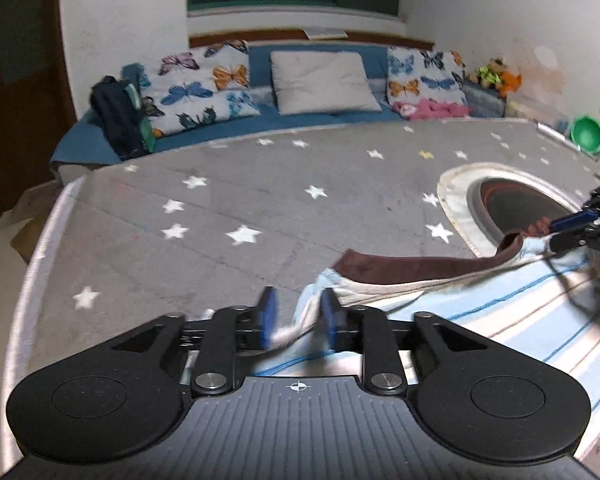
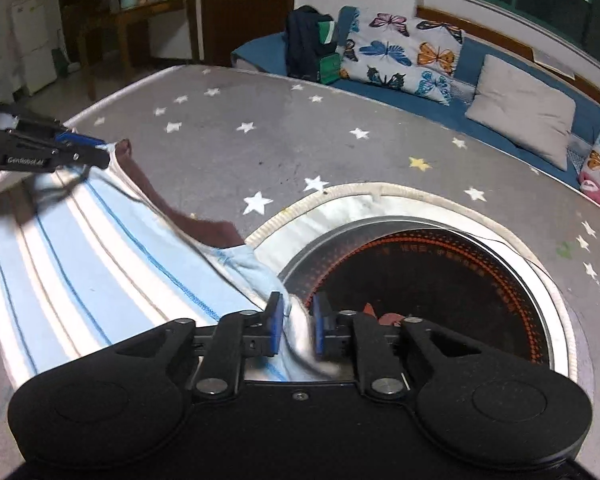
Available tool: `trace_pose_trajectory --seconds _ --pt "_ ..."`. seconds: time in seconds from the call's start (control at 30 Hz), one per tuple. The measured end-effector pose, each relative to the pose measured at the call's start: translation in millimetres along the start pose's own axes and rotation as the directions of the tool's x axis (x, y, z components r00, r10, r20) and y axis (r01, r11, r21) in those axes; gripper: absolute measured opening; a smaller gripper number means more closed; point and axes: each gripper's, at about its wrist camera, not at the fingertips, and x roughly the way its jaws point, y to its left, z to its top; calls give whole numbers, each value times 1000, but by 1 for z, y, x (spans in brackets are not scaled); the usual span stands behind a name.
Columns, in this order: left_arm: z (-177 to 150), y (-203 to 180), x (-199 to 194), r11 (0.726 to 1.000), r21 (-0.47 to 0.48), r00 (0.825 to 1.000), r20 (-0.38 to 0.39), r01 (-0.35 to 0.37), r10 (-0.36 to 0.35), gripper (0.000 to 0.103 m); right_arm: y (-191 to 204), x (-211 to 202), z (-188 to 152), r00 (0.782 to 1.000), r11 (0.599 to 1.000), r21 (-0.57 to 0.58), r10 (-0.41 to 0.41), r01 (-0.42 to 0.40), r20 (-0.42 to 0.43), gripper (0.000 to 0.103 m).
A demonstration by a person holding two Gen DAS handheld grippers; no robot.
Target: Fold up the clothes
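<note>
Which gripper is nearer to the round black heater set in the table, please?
Right. The right gripper holds the striped shirt at the heater's near rim; the left gripper grips the shirt's other corner, out over the starred cover, clear of the heater.

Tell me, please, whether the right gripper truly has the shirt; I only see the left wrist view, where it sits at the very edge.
Observer: Yes. In the right wrist view, the right gripper has a bunch of the striped shirt between its fingers.
Operator: Thank you. What lies beneath it?
Observer: A round dark plate with rings of orange marks. The gripper hangs over its near edge.
Operator: And how does my left gripper look from there?
Observer: The left gripper pinches the shirt's corner beside the brown band, and the cloth runs taut between the two grippers.
</note>
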Motion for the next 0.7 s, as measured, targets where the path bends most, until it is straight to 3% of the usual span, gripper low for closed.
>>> trace_pose_trajectory --seconds 0.07,0.17,0.27,0.37,0.7 --pt "-4 8 -18 1000 -24 1000 10 -11 11 39 -3 -14 -5 1000 1000 24 -10 10 1 38" --pt "-18 23 -45 995 -86 999 0 -43 43 52 -11 -35 -21 1000 994 113 4 -4 -3 44" --pt "-33 34 -61 991 -120 998 -22 -63 60 55 -14 -52 -43 1000 979 202 17 -14 -14 50" --pt "-45 39 -66 986 -136 994 -62 -96 88 57 -13 -54 -59 999 969 247 22 -13 -31 50" --pt "-61 44 -59 978 -196 989 -144 -73 45 62 -10 -40 -77 999 939 344 23 -7 -44 54"
